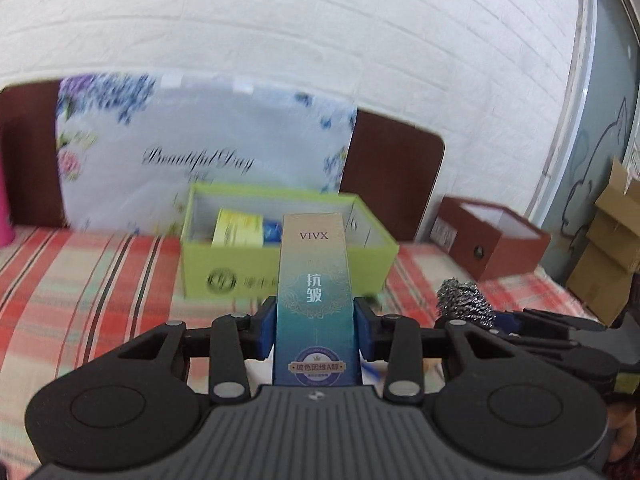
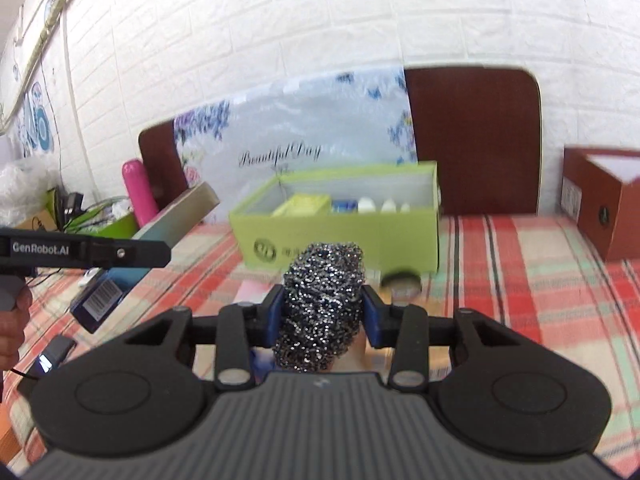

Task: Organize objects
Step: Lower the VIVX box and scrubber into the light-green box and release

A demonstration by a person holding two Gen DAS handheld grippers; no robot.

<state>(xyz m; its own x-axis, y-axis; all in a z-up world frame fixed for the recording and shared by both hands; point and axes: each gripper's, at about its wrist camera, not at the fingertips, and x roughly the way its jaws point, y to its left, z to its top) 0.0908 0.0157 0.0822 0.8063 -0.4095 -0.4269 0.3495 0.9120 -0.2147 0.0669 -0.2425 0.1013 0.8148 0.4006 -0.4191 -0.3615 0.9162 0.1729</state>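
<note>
- Left gripper (image 1: 316, 330) clamps a tall VIVX carton (image 1: 314, 280), lifted above the plaid cloth (image 1: 100, 280).
- Right gripper (image 2: 323, 312) squeezes a steel-wool scourer (image 2: 322, 304), raised before the open green box (image 2: 340, 236).

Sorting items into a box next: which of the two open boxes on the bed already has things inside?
The lime-green box in the middle: it holds a yellow packet and small white bottles. The brown box at the right shows nothing inside.

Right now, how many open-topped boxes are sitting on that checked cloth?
2: a green box in the middle before the floral bag, already holding small items, and a brown box far right by the wall. Others may be hidden out of frame.
</note>
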